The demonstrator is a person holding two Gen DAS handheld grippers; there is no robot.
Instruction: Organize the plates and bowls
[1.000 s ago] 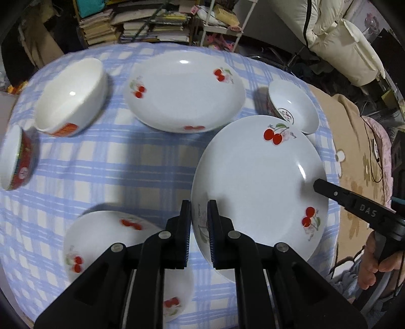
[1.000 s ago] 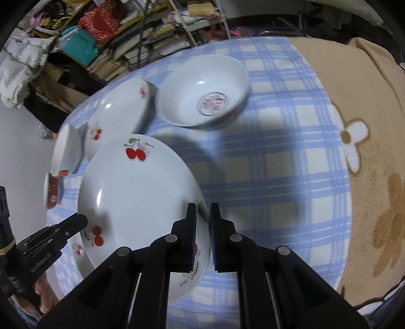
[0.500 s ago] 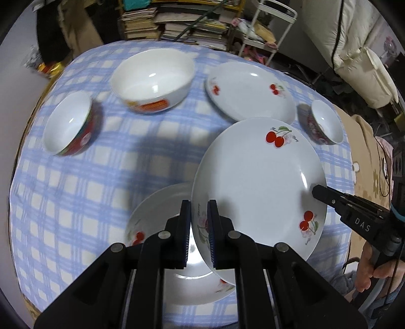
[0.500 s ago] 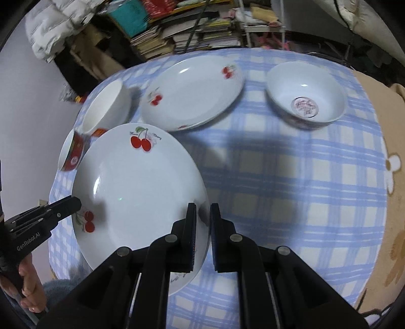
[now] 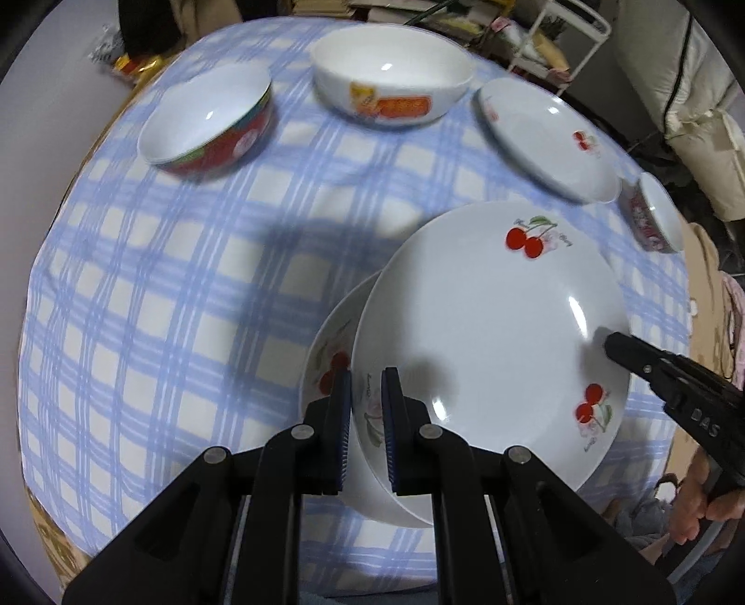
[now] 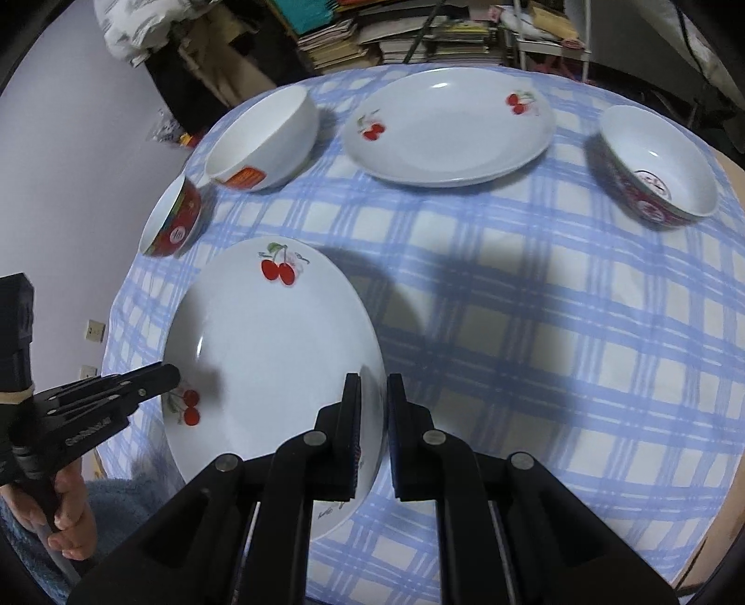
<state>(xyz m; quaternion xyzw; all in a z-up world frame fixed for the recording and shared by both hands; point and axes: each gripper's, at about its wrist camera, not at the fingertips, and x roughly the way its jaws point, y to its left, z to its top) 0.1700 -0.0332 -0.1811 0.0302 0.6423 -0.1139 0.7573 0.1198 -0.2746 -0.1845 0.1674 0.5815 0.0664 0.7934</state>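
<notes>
Both tongs, the left gripper (image 5: 365,419) and the right gripper (image 6: 374,428), pinch the big cherry plate (image 5: 489,335) above another plate (image 5: 333,353), bowls toward twelve o'clock.

The round surface (image 6: 535,326) wears a blue-and-cream checked cloth and serves as the landmark here. Behind its far edge stand stacks of books and papers (image 6: 405,37) (piled unevenly, some leaning), with a white wire rack (image 5: 568,42) just to their right and a pale padded jacket or cushion (image 5: 689,84) farther right. To the left of the surface runs a plain pale-lilac wall (image 6: 70,186); to its right lies a tan blanket (image 5: 707,298).
</notes>
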